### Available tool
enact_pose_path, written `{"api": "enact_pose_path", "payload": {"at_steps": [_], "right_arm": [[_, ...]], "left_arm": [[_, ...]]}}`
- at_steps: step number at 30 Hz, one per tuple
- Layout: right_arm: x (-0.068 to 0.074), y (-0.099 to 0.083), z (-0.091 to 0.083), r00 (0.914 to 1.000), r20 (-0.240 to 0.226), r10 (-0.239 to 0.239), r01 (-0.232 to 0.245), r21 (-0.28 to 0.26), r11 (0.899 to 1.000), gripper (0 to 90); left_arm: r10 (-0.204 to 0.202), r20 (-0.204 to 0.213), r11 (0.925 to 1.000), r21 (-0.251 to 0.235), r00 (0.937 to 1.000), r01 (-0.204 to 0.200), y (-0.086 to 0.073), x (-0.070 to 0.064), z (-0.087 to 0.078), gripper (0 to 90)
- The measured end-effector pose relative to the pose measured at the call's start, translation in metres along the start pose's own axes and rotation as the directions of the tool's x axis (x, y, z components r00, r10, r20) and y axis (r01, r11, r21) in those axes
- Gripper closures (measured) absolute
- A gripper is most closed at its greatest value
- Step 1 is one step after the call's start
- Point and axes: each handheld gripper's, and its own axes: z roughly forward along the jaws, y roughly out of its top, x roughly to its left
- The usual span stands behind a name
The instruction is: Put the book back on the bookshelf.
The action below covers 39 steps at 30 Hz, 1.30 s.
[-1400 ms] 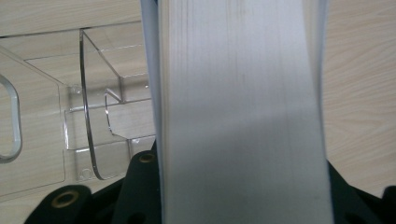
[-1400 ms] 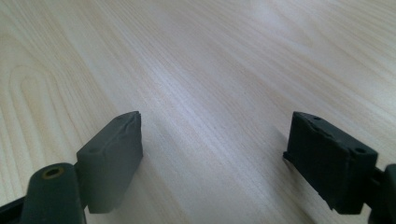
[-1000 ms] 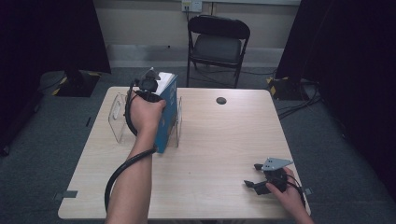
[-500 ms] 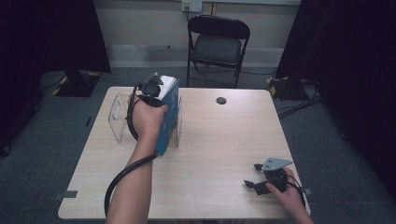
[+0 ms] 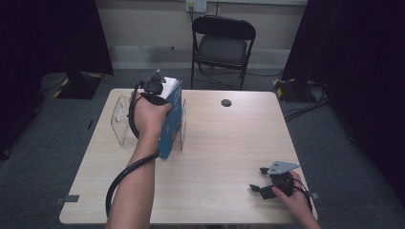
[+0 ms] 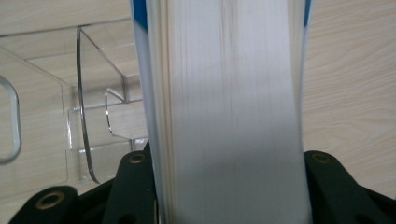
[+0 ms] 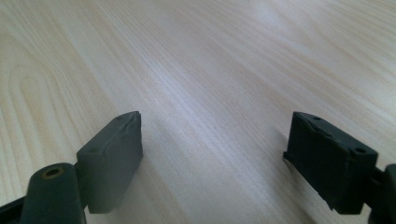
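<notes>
The left gripper (image 5: 157, 88) is pinching 1 blue-covered book (image 5: 173, 119) by its top edge, jaws pressed on either cover with the white page block between them, as the left gripper view is showing (image 6: 224, 116); compared with a second ago, the hand is sitting slightly nearer the person and the book is looking a little more tilted, its lower corner reaching past the front of the clear acrylic rack (image 5: 122, 119) toward the table's middle; judging from that, the book is being eased down into, or settled within, the rightmost slot, and the placing is looking nearly done but not released; whether its lower edge is resting on the rack's base is hard to tell.

The right gripper (image 5: 267, 183) is lying low on the wooden table (image 5: 229, 143) near its front right corner, unchanged from a second ago, its jaws spread wide over bare wood (image 7: 210, 140) and gripping nothing; it is playing no part in this step.

Counting: 1 book, 1 rack with several clear dividers, 2 grippers, 1 small dark round disc (image 5: 226, 102) near the far edge of the table, 1 folding chair (image 5: 223, 45) beyond it.
</notes>
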Motion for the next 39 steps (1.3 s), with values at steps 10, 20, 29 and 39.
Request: {"api": "enact_pose_path", "payload": {"at_steps": [10, 20, 29, 39], "right_arm": [[0.0, 0.0, 0.0, 1.0, 0.002, 0.001, -0.001, -0.001, 1.0, 17.7], [0.0, 0.0, 0.0, 1.0, 0.0, -0.001, 0.001, -0.001, 1.0, 17.6], [0.0, 0.0, 0.0, 1.0, 0.0, 0.0, 0.0, -0.001, 1.0, 17.6], [0.0, 0.0, 0.0, 1.0, 0.001, 0.001, -0.001, -0.001, 1.0, 17.6]], "left_arm": [[0.022, 0.005, 0.9992, 0.033, 0.9997, -0.023, 0.003, -0.004, 0.015, 58.7], [-0.035, 0.003, 0.9993, 0.017, 0.9994, 0.034, 0.002, -0.005, 0.013, 61.8], [-0.079, -0.01, 0.9966, -0.023, 0.9968, 0.079, 0.005, -0.005, 0.012, 61.8], [-0.069, -0.035, 0.9972, -0.031, 0.997, 0.068, 0.004, -0.007, 0.016, 61.3]]}}
